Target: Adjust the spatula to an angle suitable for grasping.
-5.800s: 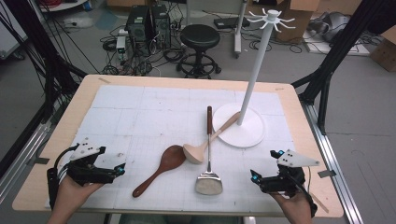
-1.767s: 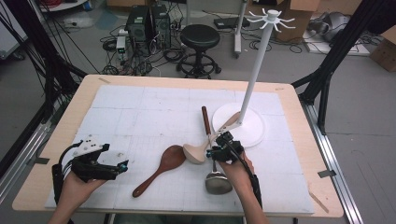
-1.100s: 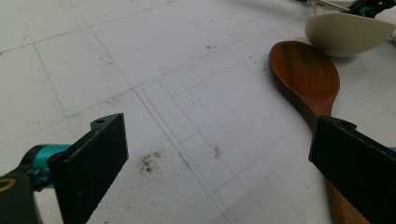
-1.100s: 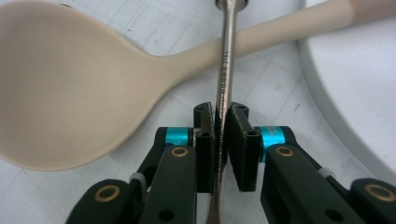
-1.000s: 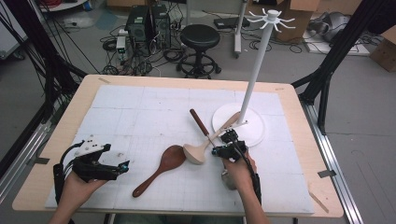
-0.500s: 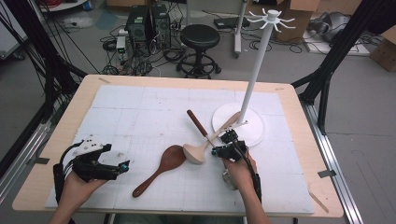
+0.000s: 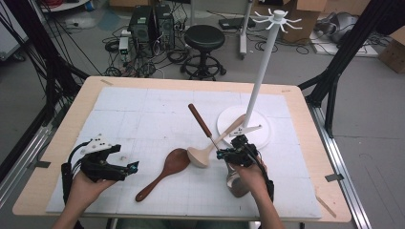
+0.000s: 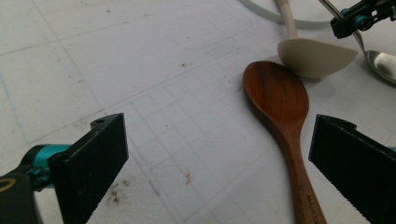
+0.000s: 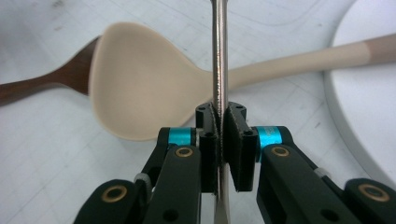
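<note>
My right gripper (image 7: 228,153) (image 9: 223,133) is shut on the thin steel shaft (image 9: 219,56) of a metal utensil. Its brown handle (image 7: 199,119) slants up to the far left, and its metal head (image 7: 237,183) sits low under the hand. A beige spoon (image 7: 200,156) (image 9: 140,79) lies just left of that grip, its handle resting on the round white base (image 7: 258,136) of a hanging stand. A dark wooden spoon (image 7: 165,172) (image 8: 279,98) lies beside it. My left gripper (image 7: 129,168) (image 8: 219,128) is open near the front left, with the dark spoon's neck beside its right jaw.
The stand's white pole (image 7: 261,71) rises tilted from the base, with hooks at its top. A white gridded mat (image 7: 143,114) covers the wooden table. A stool, computer boxes and cables stand on the floor behind the table.
Since the oldest frame my right gripper came in from the front right corner and closed on the metal utensil. Its handle has risen and swung left. The left gripper stayed put.
</note>
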Demonstrator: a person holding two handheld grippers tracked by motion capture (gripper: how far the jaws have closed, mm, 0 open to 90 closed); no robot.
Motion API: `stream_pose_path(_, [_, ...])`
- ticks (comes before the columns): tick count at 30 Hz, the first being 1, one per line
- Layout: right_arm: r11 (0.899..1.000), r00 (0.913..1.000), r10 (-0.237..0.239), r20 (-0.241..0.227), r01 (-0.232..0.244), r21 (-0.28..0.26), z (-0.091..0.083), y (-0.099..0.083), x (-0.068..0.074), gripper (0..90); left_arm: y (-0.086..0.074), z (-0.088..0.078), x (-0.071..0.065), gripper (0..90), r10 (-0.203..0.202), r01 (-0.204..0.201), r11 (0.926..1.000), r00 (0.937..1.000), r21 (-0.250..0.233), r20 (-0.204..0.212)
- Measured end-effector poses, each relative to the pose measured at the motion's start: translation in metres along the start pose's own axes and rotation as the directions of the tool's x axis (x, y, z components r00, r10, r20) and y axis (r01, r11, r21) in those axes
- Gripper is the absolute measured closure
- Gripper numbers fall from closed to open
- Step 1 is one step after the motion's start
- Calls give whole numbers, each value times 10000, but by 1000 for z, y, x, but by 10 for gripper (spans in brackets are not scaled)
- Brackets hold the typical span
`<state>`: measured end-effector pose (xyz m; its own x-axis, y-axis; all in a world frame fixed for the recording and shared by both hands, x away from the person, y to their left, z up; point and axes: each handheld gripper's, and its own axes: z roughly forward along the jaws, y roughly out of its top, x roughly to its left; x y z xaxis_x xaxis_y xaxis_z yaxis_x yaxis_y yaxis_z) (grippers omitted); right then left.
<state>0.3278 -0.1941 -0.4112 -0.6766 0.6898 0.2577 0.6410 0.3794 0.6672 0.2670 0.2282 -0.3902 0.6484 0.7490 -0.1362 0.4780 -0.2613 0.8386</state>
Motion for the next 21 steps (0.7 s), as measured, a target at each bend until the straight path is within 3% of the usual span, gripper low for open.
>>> stream_pose_path(11, [9939, 9934, -1075, -405, 1063, -300, -6, 0, 14, 850, 18, 14, -15, 53, 70, -69, 10000, 9972, -16, 742])
stream_pose_path(17, [9907, 9899, -1297, -579, 1271, -477, -8, 0, 20, 850, 27, 18, -17, 73, -200, 230, 9994, 9942, -268, 1057])
stream_pose_path(21, [9881, 9863, -1462, -769, 1418, -600, -10, 0, 24, 850, 37, 21, -20, 81, -188, 216, 9995, 9926, -223, 1200])
